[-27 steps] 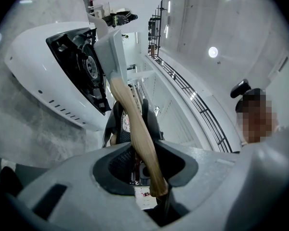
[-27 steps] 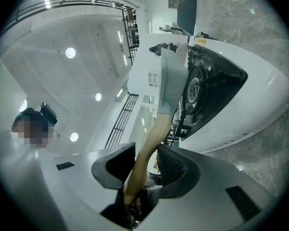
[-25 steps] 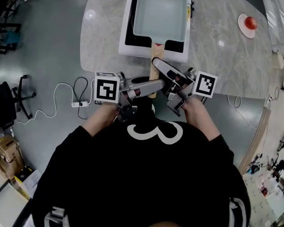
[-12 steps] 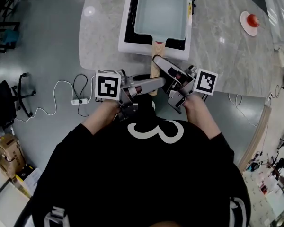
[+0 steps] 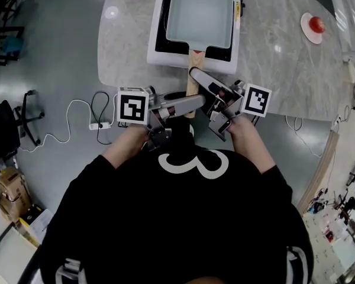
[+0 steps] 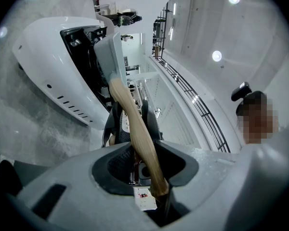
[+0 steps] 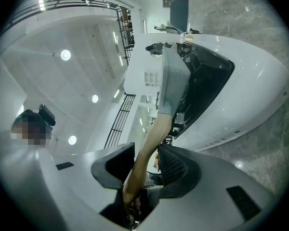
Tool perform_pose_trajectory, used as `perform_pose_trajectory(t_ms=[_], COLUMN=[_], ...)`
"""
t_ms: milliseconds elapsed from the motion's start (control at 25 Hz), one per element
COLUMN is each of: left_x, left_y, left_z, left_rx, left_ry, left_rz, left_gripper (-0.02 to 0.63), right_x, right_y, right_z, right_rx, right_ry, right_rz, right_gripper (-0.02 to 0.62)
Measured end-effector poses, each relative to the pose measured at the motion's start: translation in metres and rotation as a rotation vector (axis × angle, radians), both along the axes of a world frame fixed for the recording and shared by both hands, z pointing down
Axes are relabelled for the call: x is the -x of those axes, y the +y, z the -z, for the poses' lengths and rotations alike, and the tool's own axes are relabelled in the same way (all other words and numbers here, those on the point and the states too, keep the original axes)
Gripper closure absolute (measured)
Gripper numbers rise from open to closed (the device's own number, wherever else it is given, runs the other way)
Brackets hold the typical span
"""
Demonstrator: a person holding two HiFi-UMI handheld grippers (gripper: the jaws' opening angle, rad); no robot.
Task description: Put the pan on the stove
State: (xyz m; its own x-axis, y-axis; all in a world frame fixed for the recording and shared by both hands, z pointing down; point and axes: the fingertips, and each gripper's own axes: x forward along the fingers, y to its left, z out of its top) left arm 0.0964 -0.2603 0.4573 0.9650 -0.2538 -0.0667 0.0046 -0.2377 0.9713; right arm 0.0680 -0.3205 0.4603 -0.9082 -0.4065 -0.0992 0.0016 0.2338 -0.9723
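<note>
The pan [image 5: 200, 13] is down, sitting square on the black glass top of the stove [image 5: 157, 43], its corners inside the white rim. The stove stands close to the near, curved edge of the counter [image 5: 272, 70], and the wooden handle [image 5: 193, 61] sticks out past the stove's front and over that edge. There is plenty of bare, grey marbled counter to the right, all the way to a small white dish [image 5: 305, 35] with a red round thing [image 5: 313, 26] on it.

The pan is rectangular, pale grey and smooth inside; the handle is light, rounded wood.

The left hand-held gripper [image 6: 132, 124] has just been opening. It is released, with the handle running between its jaws and a gap at the ribbed pad. The right hand-held gripper [image 7: 145, 150] comes in from the other side — also released, the same handle threaded between its jaws. Each carries a cube [image 5: 133, 107] with black-and-white square markers.

A big white "3" [image 5: 195, 164] shows on the person's black shirt [image 5: 165, 229].
</note>
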Motion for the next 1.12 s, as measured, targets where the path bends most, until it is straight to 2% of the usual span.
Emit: perform_pose_trajectory(t_ms=[440,920,1120], left_x=[0.000,0.004,0.015], left_y=[-0.001,0.001,0.001], left_z=[0.001,0.003,0.003], left_rx=[-0.008,0.009,-0.020], left_ry=[-0.001,0.016,-0.020], left_rz=[0.001,0.040,0.076], left_gripper=[0.460,0.456,0.456], right_x=[-0.001,-0.014,-0.018], right_y=[-0.002,0.006,0.013], right_z=[0.001,-0.003,0.004], right_rx=[-0.023,-0.021,-0.056], right_ry=[0.016,0.049,0.074], right_rz=[-0.016,-0.061,-0.063], right_gripper=[0.457,0.433,0.434])
